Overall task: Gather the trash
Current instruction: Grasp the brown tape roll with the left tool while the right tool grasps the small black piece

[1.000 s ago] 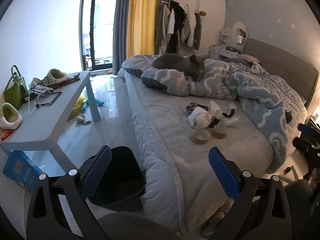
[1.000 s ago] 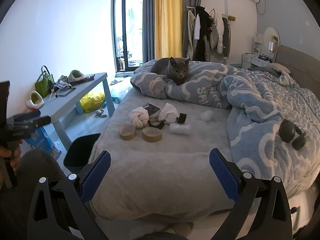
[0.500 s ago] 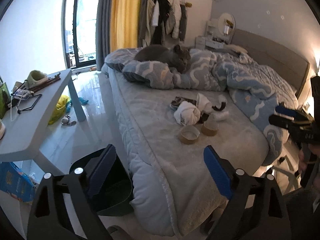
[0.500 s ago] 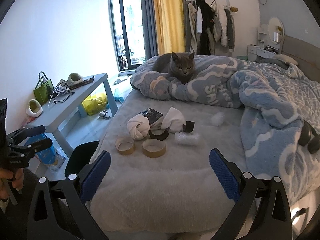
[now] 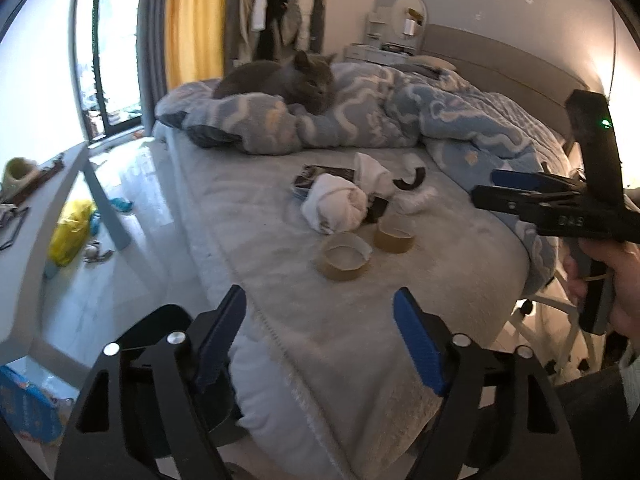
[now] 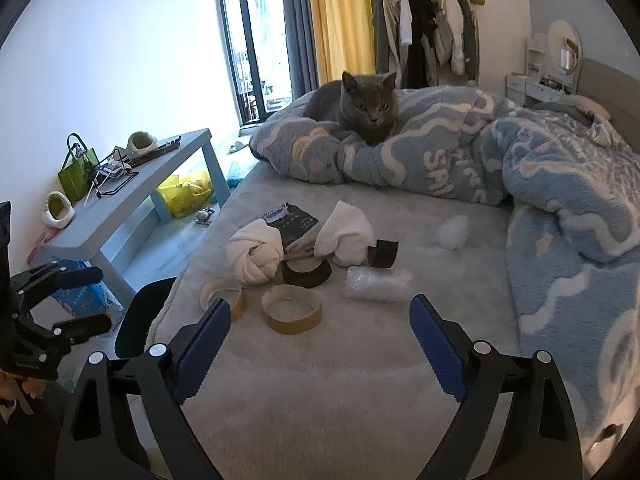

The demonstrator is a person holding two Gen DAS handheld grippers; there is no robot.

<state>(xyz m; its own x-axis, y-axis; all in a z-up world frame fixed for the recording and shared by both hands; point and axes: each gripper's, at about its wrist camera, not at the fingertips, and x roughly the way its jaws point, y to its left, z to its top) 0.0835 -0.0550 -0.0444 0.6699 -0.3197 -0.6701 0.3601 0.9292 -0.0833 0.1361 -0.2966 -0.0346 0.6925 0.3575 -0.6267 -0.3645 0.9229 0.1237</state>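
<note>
Left gripper [image 5: 320, 336] and right gripper [image 6: 320, 328], fingers narrowing yet apart and empty, above bed [image 6: 320, 392] bearing two tape cores [image 6: 292, 312].

blanket [image 6: 452, 176]: white letters "SAI…", rest folded away | right gripper [image 5: 568, 222] body: marking, blurred, unreadable
</note>
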